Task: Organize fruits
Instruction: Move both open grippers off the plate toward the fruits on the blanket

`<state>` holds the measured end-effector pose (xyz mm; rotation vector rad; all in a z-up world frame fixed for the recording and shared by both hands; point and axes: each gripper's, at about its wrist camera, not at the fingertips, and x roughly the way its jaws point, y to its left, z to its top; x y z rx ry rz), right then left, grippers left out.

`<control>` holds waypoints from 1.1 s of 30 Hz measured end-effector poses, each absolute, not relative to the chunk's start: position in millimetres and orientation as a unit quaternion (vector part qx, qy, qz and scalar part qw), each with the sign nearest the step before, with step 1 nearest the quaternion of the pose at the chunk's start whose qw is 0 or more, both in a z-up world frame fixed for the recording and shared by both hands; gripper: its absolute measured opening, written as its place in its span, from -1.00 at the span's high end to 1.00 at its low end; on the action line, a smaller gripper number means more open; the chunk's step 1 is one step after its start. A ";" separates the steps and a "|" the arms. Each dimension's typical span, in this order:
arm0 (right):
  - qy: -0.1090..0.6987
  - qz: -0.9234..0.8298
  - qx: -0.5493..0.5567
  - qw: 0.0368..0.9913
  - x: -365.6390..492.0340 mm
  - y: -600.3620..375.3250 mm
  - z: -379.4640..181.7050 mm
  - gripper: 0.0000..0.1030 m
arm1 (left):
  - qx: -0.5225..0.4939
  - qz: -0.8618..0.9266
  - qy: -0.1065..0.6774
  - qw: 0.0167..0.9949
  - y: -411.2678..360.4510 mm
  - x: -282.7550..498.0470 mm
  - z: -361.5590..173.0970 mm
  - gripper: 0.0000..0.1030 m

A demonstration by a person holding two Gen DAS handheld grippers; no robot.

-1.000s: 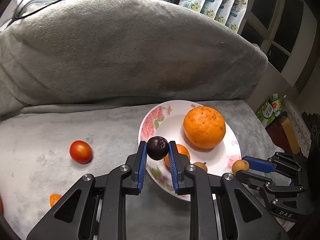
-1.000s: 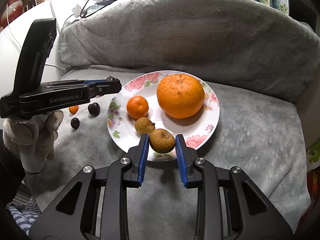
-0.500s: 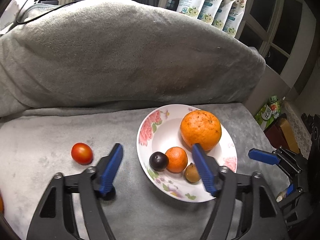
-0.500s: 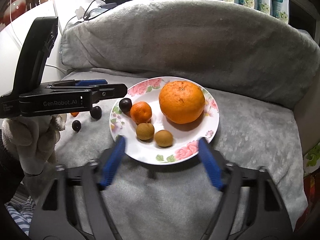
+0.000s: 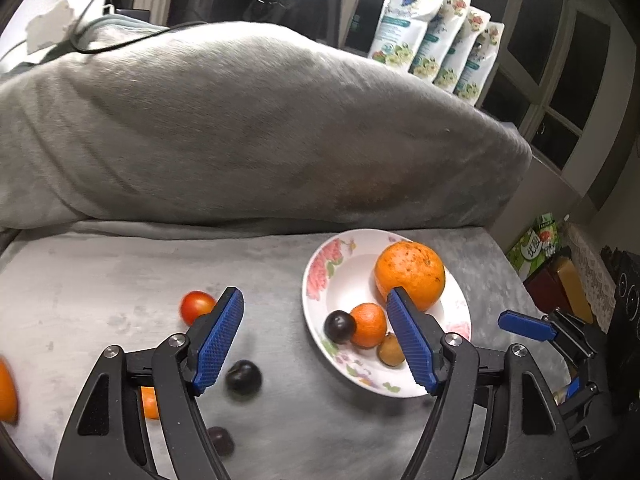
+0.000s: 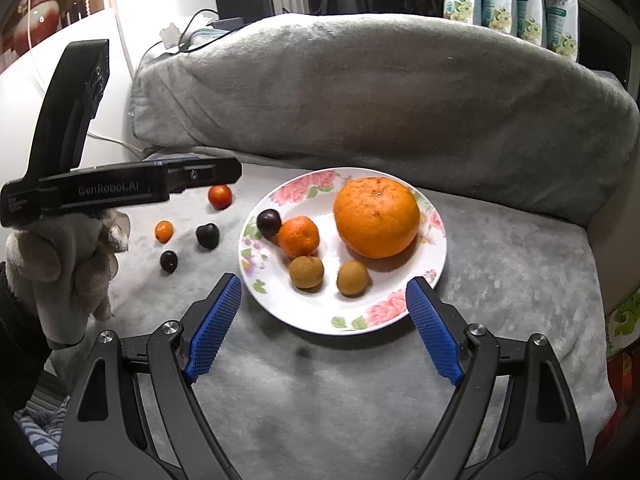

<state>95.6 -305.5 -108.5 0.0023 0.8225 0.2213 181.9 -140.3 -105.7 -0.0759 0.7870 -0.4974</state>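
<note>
A floral plate [image 6: 434,264] on the grey blanket holds a big orange [image 6: 376,218], a mandarin [image 6: 299,237], a dark plum [image 6: 269,222] and two brown longans [image 6: 306,272] [image 6: 352,278]. The plate also shows in the left wrist view [image 5: 460,312]. Loose on the blanket left of it lie a tomato [image 5: 196,307], a dark plum [image 5: 243,375], another plum [image 5: 221,440] and a kumquat [image 5: 150,402]. My left gripper [image 5: 316,344] is open and empty, above the gap between plate and loose fruit. My right gripper [image 6: 320,328] is open and empty at the plate's near rim.
A big grey cushion [image 5: 240,128] backs the blanket. Refill pouches [image 5: 436,40] stand behind it. An orange fruit [image 5: 6,392] sits at the far left edge. Boxes [image 5: 560,280] stand off the right edge. The left gripper's body [image 6: 120,188] hangs over the loose fruit.
Both grippers opened and dropped their fruit on the plate: the left its plum, the right its longan. Both have pulled back; the left has shifted left toward the loose fruit.
</note>
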 end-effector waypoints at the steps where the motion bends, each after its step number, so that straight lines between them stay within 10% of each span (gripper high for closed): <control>1: 0.399 0.109 0.000 0.911 94.9 -304.5 -108.4 -0.69 | -0.037 -0.238 0.378 0.894 -137.5 181.3 -104.5 -0.44; 27: 0.397 0.199 0.010 0.896 102.8 -235.7 -106.0 -0.68 | -0.088 -0.146 0.375 0.911 -9.8 157.6 -117.0 -0.42; 33: 0.401 0.222 -0.006 0.889 108.2 -210.4 -112.2 -0.60 | -0.094 -0.156 0.391 0.902 -7.7 153.8 -131.9 -0.12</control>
